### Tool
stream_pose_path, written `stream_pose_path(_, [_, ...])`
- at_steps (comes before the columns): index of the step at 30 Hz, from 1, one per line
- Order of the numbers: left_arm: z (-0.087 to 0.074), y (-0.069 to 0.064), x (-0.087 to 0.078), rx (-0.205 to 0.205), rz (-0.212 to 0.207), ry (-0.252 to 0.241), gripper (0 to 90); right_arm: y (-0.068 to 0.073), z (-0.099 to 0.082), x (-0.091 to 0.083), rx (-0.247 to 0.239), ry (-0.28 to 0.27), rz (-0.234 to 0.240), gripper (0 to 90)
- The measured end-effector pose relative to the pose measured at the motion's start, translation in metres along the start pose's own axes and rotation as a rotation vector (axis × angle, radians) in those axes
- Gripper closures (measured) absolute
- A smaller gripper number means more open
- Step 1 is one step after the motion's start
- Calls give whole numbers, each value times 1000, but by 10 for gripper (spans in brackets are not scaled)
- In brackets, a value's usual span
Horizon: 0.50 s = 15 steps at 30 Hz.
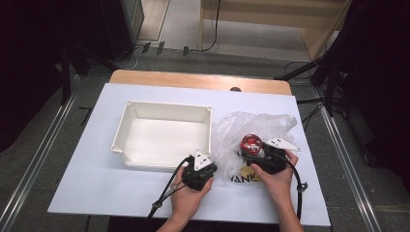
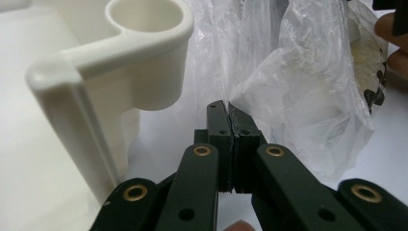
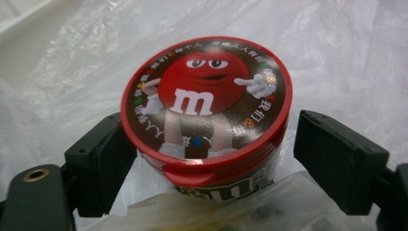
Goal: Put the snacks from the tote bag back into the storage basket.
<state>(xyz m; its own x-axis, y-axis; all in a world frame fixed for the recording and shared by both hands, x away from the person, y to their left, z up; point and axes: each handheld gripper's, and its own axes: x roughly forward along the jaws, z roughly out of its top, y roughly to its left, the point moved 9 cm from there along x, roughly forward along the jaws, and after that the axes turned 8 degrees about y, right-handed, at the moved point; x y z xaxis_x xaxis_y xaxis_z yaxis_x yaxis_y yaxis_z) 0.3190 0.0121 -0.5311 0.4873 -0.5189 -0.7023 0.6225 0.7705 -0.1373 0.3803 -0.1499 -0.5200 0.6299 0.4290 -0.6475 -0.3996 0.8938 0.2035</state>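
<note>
At left, our white tray [image 1: 164, 135] sits empty. Our left gripper [image 2: 230, 144] pinches the edge of the clear plastic bag [image 1: 251, 126], jaws closed on the film. At right, our right gripper [image 3: 211, 159] straddles the red-lidded candy tub [image 3: 207, 103] inside the bag, jaws spread wide, right pad clear of it. We judge the tub not yet lifted out. A white surface [image 1: 87, 174] caps a wooden table on grey floor.
</note>
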Motion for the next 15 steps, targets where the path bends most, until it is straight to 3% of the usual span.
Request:
stream_pose_path(6, [0,0,0,0,-4,-4,900,2,-9,12,-17,42,-34,212])
stream_pose_path(15, [0,0,0,2,-5,-6,900,3,-6,13,-19,11,-63,217])
